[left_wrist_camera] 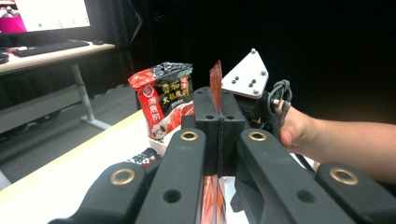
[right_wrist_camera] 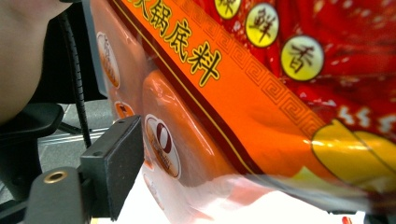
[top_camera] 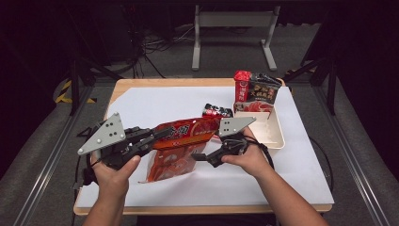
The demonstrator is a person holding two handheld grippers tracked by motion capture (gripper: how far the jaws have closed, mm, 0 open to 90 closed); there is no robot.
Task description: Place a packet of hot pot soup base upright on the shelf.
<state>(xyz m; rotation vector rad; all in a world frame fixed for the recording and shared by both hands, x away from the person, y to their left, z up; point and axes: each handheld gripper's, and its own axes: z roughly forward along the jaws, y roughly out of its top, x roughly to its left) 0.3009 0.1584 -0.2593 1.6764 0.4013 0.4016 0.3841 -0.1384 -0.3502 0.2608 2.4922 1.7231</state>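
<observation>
Two black jaws of the left gripper (left_wrist_camera: 219, 126) press together on the thin edge of a red-orange plastic packet (left_wrist_camera: 215, 81). Behind, a red-and-black seasoning pouch (left_wrist_camera: 163, 98) stands upright near the bench's far edge.

Dark room, grey floor (top_camera: 179, 66), desk (left_wrist_camera: 56, 51) with monitor (left_wrist_camera: 51, 14).

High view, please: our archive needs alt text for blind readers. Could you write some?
A person's left gripper clamps the edge of an orange-red hotpot soup base packet, lifting it over a white-covered table, while the right gripper reaches in beneath it. Behind, two more packets stand in a cream tray, with a small dark packet beside it.
</observation>
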